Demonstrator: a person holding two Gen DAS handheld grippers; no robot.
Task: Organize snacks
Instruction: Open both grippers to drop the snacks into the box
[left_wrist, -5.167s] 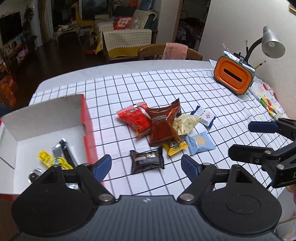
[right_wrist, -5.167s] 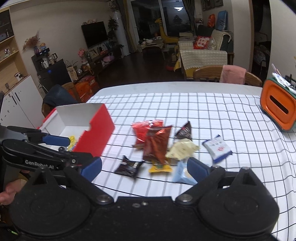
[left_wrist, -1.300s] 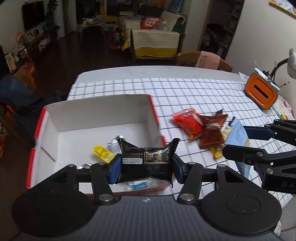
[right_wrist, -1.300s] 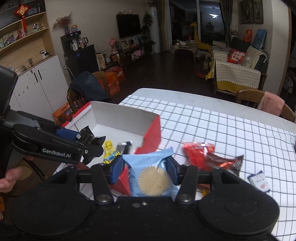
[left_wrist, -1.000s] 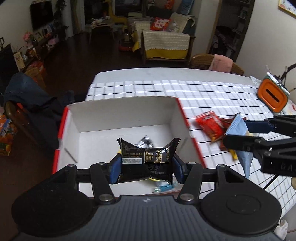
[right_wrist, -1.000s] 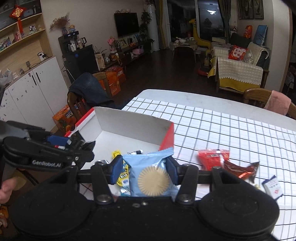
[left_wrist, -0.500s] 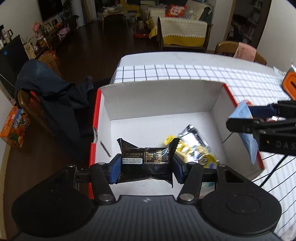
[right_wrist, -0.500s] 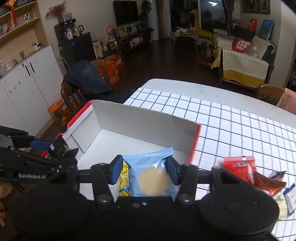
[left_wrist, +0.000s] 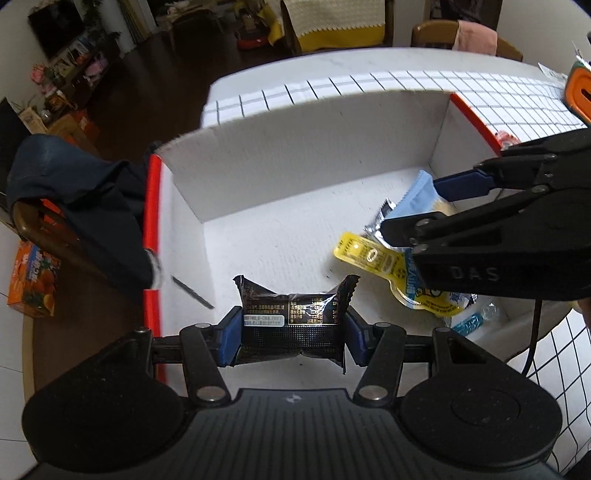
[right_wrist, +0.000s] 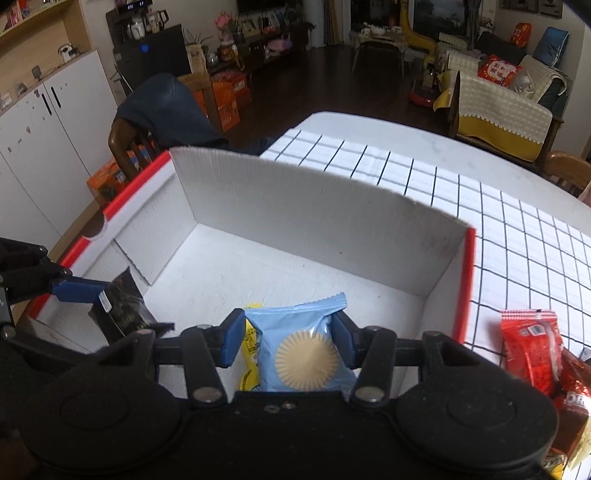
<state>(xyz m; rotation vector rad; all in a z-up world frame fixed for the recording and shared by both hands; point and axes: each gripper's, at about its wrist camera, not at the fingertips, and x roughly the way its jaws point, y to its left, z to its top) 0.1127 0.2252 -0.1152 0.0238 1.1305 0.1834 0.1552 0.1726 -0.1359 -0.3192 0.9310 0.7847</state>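
The large white corrugated-cardboard box with red outer edges (left_wrist: 314, 177) sits open on the grid-patterned counter (right_wrist: 498, 221), and both hands are over its floor. That makes this the dropping step, as I judge it. To do it well, each packet should be let go low over a bare patch of floor, so it lands flat instead of piling on what already lies there.

The right tongs (right_wrist: 288, 341) are partly closed, pads pressing both sides of the pale blue foil biscuit packet with a tan round print (right_wrist: 301, 354). It hangs above the yellow sachet (left_wrist: 369, 254) and a silver wrapper, so nudging toward the empty far corner first would probably spread things better.

The left tongs (left_wrist: 291, 334) stand about half closed on the black rectangular foil snack bar (left_wrist: 291, 325), gripped by its ends, over clear floor near the left wall. Opening there should suffice.

More red wrappers (right_wrist: 528, 350) wait on the counter outside the box.
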